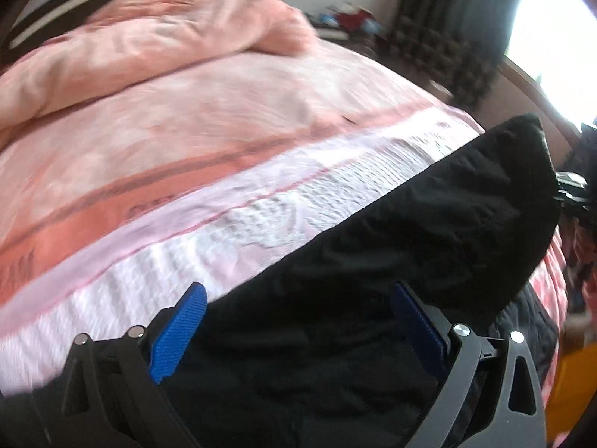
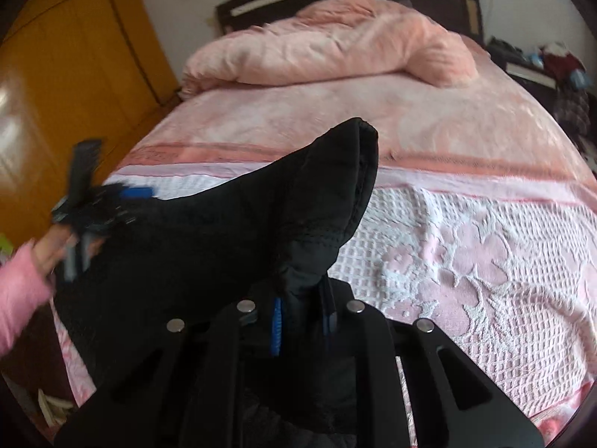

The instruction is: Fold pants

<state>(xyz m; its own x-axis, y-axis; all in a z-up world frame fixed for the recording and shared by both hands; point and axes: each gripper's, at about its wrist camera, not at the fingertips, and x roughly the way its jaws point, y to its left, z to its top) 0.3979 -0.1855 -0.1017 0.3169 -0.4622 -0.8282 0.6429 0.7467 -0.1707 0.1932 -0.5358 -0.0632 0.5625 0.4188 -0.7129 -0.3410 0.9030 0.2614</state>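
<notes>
One black pants (image 2: pixel 231 231), two tongs: right tongs (image 2: pixel 302 321) clamped on them, left tongs (image 1: pixel 298 321) agape.

Open bedspread (image 2: pixel 466 224) lies clear ahead of the raised black pants (image 2: pixel 261 224); a heaped pink quilt (image 2: pixel 335 44) blocks the headboard end. Left — a yellow wardrobe (image 2: pixel 74 74) hems the bedside.
</notes>
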